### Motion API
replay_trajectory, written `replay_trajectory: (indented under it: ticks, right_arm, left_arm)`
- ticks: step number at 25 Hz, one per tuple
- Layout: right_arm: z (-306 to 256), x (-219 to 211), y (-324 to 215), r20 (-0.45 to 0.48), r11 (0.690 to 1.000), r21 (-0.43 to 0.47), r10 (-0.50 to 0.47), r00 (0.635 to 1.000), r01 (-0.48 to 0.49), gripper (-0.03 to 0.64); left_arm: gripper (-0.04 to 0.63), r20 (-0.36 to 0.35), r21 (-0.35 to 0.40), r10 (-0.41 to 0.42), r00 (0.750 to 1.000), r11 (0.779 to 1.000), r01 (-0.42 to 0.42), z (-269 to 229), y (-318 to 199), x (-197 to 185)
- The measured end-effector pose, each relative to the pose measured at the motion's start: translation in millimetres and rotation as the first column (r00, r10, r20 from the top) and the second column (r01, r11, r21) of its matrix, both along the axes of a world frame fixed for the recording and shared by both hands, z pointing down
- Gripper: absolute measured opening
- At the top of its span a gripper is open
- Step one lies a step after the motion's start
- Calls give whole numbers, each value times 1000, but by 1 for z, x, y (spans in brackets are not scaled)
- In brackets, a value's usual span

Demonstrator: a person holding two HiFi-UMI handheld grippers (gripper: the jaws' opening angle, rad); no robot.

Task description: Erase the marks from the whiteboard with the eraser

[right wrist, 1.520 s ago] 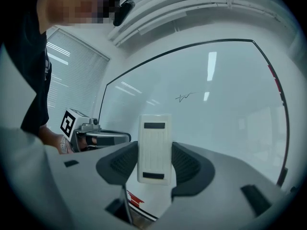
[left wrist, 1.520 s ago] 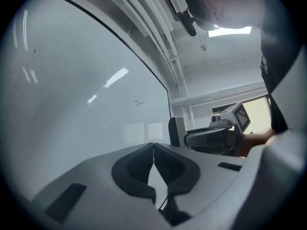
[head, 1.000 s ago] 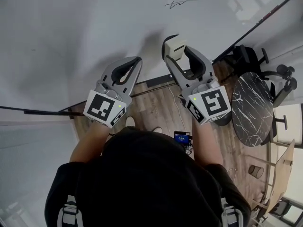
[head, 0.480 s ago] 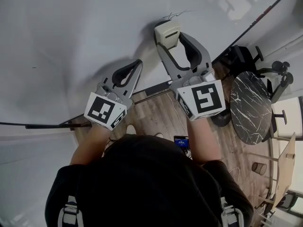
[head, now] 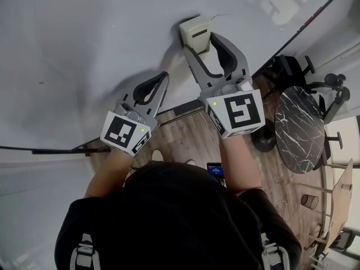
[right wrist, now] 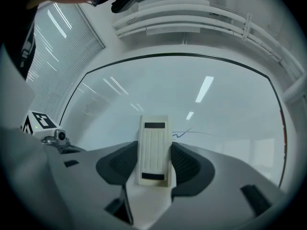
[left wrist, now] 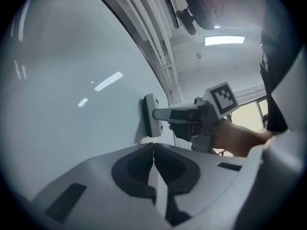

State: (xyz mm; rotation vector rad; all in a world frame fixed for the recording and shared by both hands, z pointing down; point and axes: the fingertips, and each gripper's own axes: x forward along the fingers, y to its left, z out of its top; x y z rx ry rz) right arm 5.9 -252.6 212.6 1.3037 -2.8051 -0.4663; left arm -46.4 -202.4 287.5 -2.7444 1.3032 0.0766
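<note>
The whiteboard [head: 84, 44] fills the upper left of the head view. My right gripper [head: 197, 43] is shut on the beige eraser [head: 193, 34], which lies flat against the board. A thin dark scribble [head: 217, 16] shows just right of the eraser's top. In the right gripper view the eraser [right wrist: 154, 128] stands upright between the jaws, with the scribble [right wrist: 184, 133] beside it on the whiteboard [right wrist: 220, 109]. My left gripper [head: 163, 75] is shut on nothing, lower left of the eraser. The left gripper view shows the eraser [left wrist: 150, 115] pressed on the board [left wrist: 72, 104].
A tiny dark dot [head: 40, 83] marks the board at the far left. The board's dark frame edge [head: 298, 31] runs diagonally at the right. Below it stand a black marble round table [head: 298, 129] and office chairs [head: 332, 91] on a wooden floor [head: 185, 134].
My right gripper has carried the eraser up the board until it reaches the scribble, part of which is now covered or gone. The left gripper has hardly moved.
</note>
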Motion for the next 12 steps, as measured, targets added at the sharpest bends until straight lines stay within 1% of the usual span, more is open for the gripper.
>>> replay_trajectory:
  ticks: [5,12]
  right_arm:
    - [-3,19,-11,65,999,-36,15,998,-12,220]
    - [-3,55,-31,149,995,-69,77,986,-67,220]
  left_arm:
    - [5,2,-12,-5,1000,1000,5,4,0,0]
    - [5,1,-20,-12,1000,1000,12,8,1,-3]
